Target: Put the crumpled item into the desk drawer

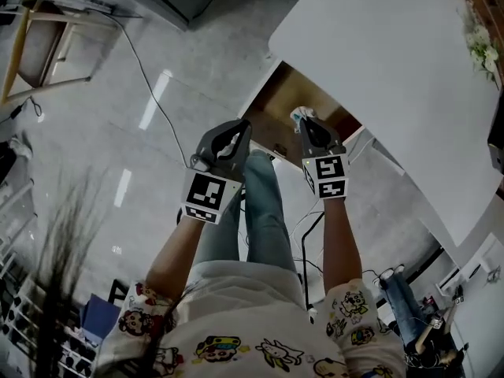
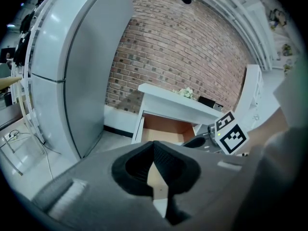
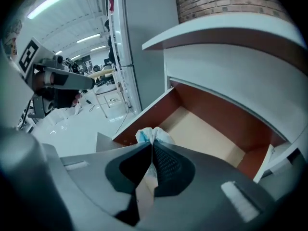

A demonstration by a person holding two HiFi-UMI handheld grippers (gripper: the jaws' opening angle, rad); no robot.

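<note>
Right tongs point(image 3: 153, 146) are clamped on the wad point(image 3: 153, 134), which pokes out past the tips, right over the open drawer point(image 3: 207, 134) near its front edge. Left tongs point(image 2: 154, 147) are closed on nothing.

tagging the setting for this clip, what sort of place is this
Probably an office or lab-style workroom: a white desk with an open drawer stands against a brick wall, and long ceiling strip lights run over the room behind.
</note>
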